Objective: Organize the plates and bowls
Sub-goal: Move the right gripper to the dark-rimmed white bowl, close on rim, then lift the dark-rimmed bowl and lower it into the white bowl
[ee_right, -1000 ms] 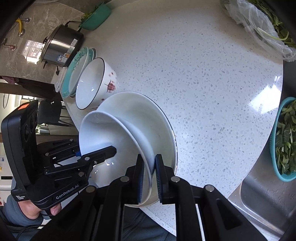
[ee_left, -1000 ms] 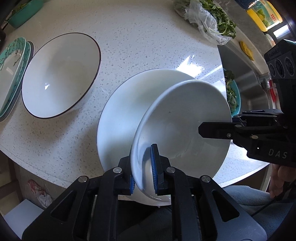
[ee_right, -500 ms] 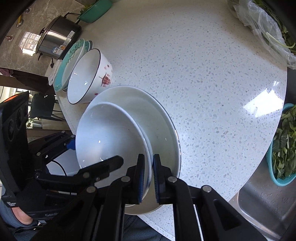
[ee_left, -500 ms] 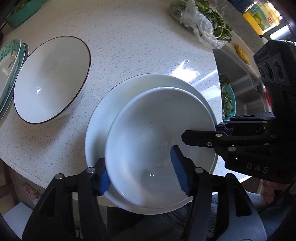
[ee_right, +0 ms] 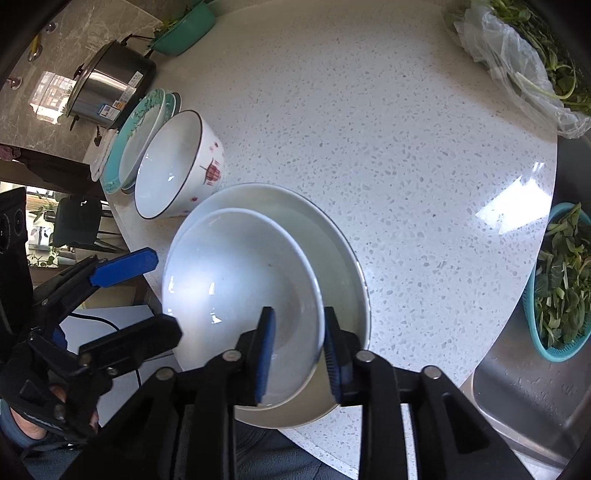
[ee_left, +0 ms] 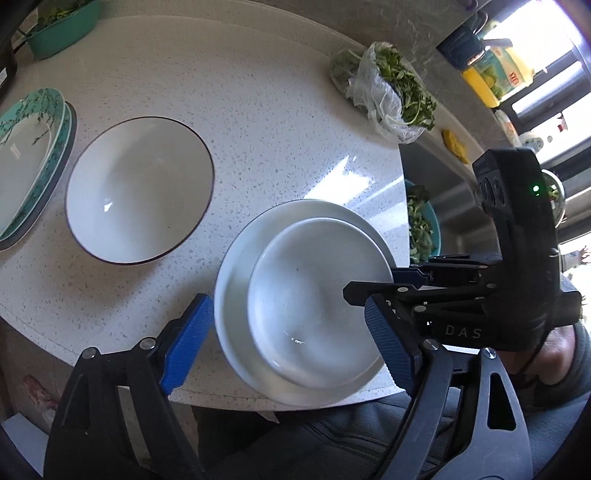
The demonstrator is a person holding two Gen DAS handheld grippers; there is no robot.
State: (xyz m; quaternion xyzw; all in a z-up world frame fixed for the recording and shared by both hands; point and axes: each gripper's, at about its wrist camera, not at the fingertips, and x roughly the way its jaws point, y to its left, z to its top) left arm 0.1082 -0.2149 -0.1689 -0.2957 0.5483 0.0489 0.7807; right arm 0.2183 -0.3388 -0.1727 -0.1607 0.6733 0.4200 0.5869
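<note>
Left wrist view, item by item. Counter (ee_left: 288,122): white speckled stone with a rounded front edge, sunlit glare patch toward the right. Small white bowl (ee_left: 314,302): seated upright inside the large white bowl (ee_left: 236,280), both at the front edge of the counter. Left gripper (ee_left: 291,343): jaws have just been opening and stand spread wide, one blue pad either side of the nested pair, neither pad touching. Dark-rimmed bowl (ee_left: 140,188): upright, left of the nested pair, apart from it. Teal patterned plates (ee_left: 33,155): stacked at the far left, just beside the dark-rimmed bowl. Bagged greens (ee_left: 388,88): at the far right edge of the counter. Teal dish (ee_left: 62,29): far left corner, holding greens.

Right wrist view. Right gripper (ee_right: 297,354): jaws have just been opening, now parted with the small bowl's near rim between the pads; contact with the rim cannot be told, a gap shows beside one pad. Steel pot (ee_right: 107,88): on the marble ledge behind the plates. Steel sink (ee_right: 535,387): sunk at the right end of the counter, with a teal strainer (ee_right: 561,284) of leafy greens at its rim. Person's hand (ee_right: 44,417): gripping the left tool at lower left.
</note>
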